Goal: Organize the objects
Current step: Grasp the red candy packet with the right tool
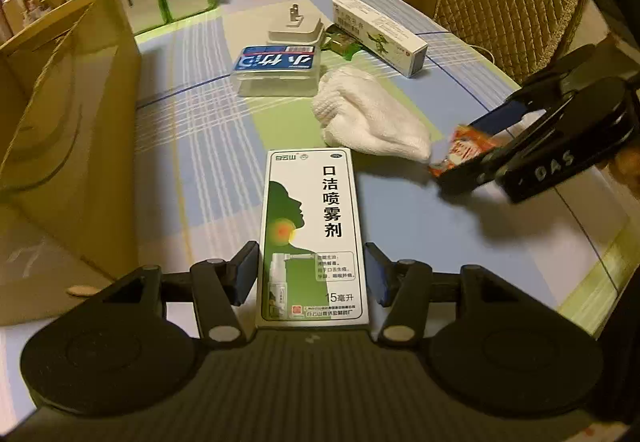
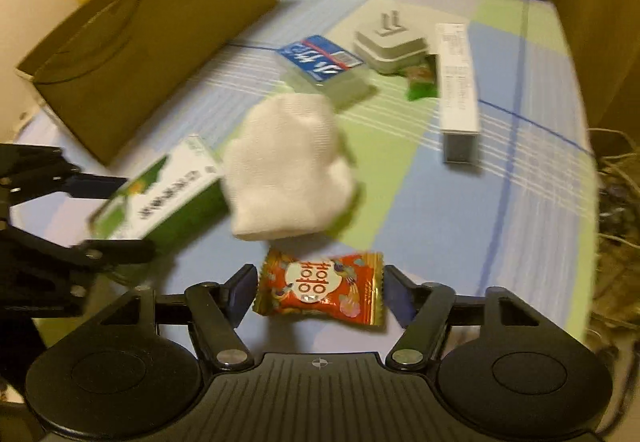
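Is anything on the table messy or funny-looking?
Yes. The white cloth lies crumpled in a heap mid-table, and a green wrapper is wedged between the white plug and the long white box. Nothing looks spilled or broken.

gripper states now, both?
Left hand-held gripper: shut on green-and-white cardboard spray box.
Right hand-held gripper: shut on orange foil candy packet.

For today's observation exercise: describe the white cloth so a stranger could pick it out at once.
Start at the checked tablecloth; beside the brown cardboard box, look mid-table. The white cloth lies crumpled between the green-and-white spray box and the orange snack packet. It alone is soft and unprinted.
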`<action>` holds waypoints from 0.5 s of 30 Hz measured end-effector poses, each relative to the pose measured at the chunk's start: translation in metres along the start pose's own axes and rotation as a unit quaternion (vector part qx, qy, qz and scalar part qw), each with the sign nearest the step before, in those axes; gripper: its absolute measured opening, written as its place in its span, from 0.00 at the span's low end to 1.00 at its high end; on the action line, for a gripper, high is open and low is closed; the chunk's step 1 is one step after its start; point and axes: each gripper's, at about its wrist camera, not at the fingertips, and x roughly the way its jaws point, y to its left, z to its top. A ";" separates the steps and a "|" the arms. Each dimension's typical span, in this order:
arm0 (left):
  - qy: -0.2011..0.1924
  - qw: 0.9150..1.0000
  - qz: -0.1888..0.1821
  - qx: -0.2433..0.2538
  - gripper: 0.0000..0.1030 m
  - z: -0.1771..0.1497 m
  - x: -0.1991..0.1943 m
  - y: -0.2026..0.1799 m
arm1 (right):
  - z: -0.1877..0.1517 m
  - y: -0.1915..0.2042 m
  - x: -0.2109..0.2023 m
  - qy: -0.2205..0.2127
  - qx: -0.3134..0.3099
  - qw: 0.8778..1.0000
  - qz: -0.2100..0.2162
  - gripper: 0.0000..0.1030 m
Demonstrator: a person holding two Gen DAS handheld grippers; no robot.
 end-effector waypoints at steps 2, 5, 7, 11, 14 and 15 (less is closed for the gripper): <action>-0.001 1.000 -0.004 -0.007 0.49 -0.003 -0.002 0.003 | -0.003 0.003 -0.007 0.008 -0.006 1.000 -0.014 0.65; -0.005 1.000 -0.007 -0.007 0.49 -0.004 -0.005 0.003 | -0.011 0.011 -0.015 0.018 -0.043 0.998 -0.035 0.67; -0.010 1.000 -0.010 -0.005 0.50 -0.003 -0.006 0.003 | -0.013 0.015 -0.015 0.027 -0.074 0.996 -0.052 0.70; -0.011 1.000 -0.012 0.000 0.57 0.004 0.000 0.003 | -0.019 0.013 -0.010 0.039 -0.094 0.994 -0.046 0.75; -0.008 1.000 -0.008 0.003 0.57 0.008 0.005 0.003 | -0.020 0.015 -0.004 0.065 -0.140 0.986 -0.058 0.75; -0.008 1.000 -0.007 0.002 0.57 0.008 0.005 0.004 | -0.019 0.014 -0.001 0.080 -0.147 0.984 -0.065 0.75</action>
